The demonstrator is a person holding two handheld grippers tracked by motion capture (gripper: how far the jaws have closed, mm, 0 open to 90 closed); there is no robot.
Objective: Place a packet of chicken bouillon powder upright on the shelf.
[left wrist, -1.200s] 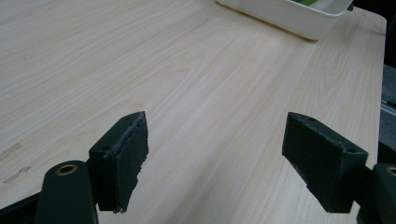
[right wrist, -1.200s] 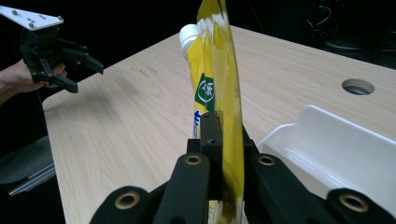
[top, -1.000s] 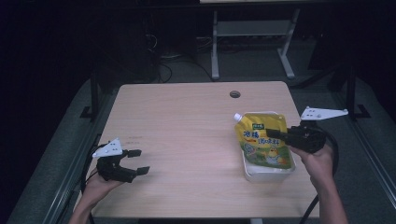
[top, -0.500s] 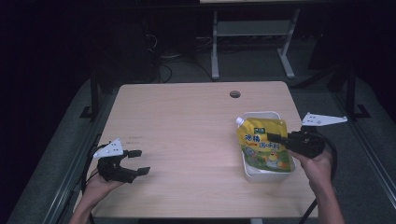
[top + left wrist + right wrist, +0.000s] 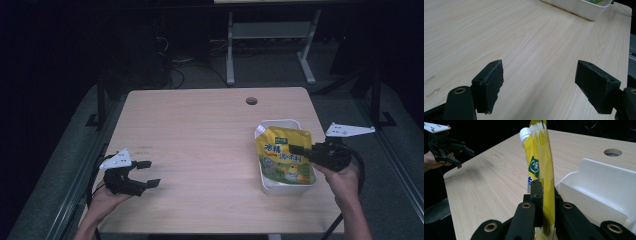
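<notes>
A yellow spouted pouch [image 5: 285, 156] with a white cap lies over the white tray [image 5: 286, 185] at the table's right side. My right gripper [image 5: 296, 150] is shut on the pouch's edge; in the right gripper view the pouch [image 5: 539, 167] stands edge-on between the closed jaws, with the tray [image 5: 599, 187] just to its right. My left gripper [image 5: 148, 173] rests open near the front left corner of the table, nothing between its pads [image 5: 491, 82]. That same left gripper [image 5: 454, 150] appears far off in the right gripper view.
The light wooden table [image 5: 200, 145] has a round cable hole [image 5: 251, 101] near its far edge. A metal stand [image 5: 270, 45] and cables sit on the dark floor behind. The tray's corner [image 5: 584, 10] shows at the top of the left gripper view.
My right gripper has carried the pouch toward the near side and lowered it over the tray. The left gripper has stayed put.
</notes>
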